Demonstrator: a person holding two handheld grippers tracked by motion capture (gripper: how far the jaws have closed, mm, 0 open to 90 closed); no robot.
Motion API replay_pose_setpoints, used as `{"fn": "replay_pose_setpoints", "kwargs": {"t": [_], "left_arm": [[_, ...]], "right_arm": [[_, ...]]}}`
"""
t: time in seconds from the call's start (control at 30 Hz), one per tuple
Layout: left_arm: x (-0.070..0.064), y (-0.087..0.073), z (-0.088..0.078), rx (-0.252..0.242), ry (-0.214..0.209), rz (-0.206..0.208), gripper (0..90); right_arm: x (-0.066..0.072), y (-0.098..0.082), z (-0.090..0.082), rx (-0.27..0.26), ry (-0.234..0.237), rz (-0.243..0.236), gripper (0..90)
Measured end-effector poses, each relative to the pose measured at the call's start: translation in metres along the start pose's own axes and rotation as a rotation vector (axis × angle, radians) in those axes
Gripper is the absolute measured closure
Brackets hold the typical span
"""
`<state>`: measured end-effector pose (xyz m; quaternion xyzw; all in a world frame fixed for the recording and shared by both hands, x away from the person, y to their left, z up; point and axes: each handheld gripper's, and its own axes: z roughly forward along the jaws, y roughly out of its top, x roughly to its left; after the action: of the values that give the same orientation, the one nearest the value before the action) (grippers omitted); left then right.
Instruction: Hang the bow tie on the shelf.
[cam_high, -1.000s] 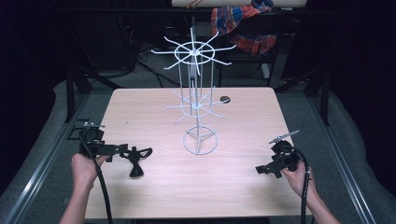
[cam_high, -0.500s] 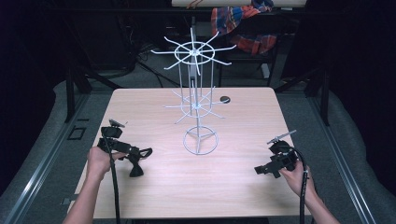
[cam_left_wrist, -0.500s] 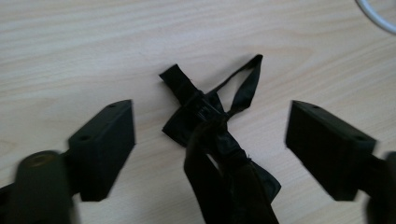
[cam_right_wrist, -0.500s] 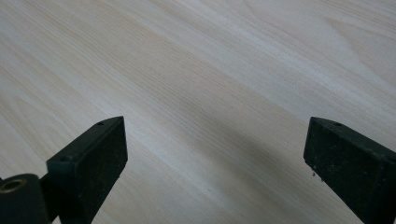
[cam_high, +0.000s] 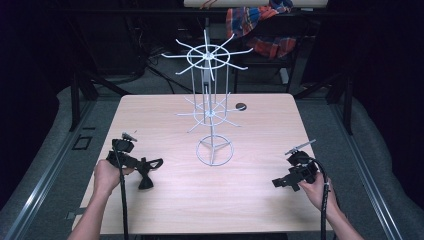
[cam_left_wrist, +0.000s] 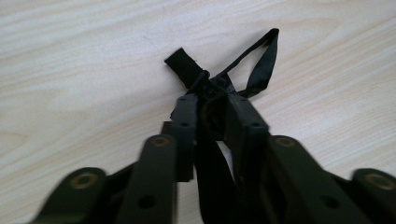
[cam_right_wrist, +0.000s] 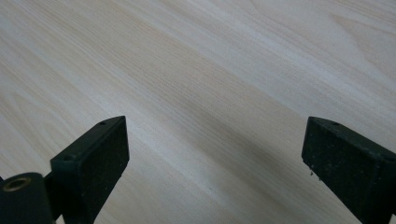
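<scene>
Honestly can't tell what the black strap thing (cam_left_wrist: 219, 88) is in the left gripper view: the left gripper (cam_left_wrist: 212, 109) covers its middle with its jaws closed on it, and the lower end blurs out at the bottom edge of the frame. In the high view, the small dark disc (cam_high: 241, 106) behind the white wire rack (cam_high: 210, 100) is too tiny to identify. The plaid cloth (cam_high: 260, 25) is cut off at the top of the frame.

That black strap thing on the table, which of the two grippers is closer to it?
Left. The left gripper has its fingers closed on the black strap; the right gripper is far across the table, open over bare wood.
</scene>
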<state>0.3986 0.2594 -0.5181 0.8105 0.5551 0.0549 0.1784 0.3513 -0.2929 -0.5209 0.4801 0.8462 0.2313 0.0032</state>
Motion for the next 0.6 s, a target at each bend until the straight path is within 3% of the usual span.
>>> {"fn": "replay_pose_setpoints", "kwargs": {"t": [0.2,0.6], "left_arm": [[-0.004,-0.002,-0.006,-0.062,0.024,0.025,87.4],[-0.009,-0.01,-0.034,-0.228,0.039,0.027,88.5]], "right_arm": [[0.0,0.0,0.0,-0.003,0.002,0.004,7.2],[0.0,-0.001,0.0,-0.005,-0.001,0.008,7.3]]}}
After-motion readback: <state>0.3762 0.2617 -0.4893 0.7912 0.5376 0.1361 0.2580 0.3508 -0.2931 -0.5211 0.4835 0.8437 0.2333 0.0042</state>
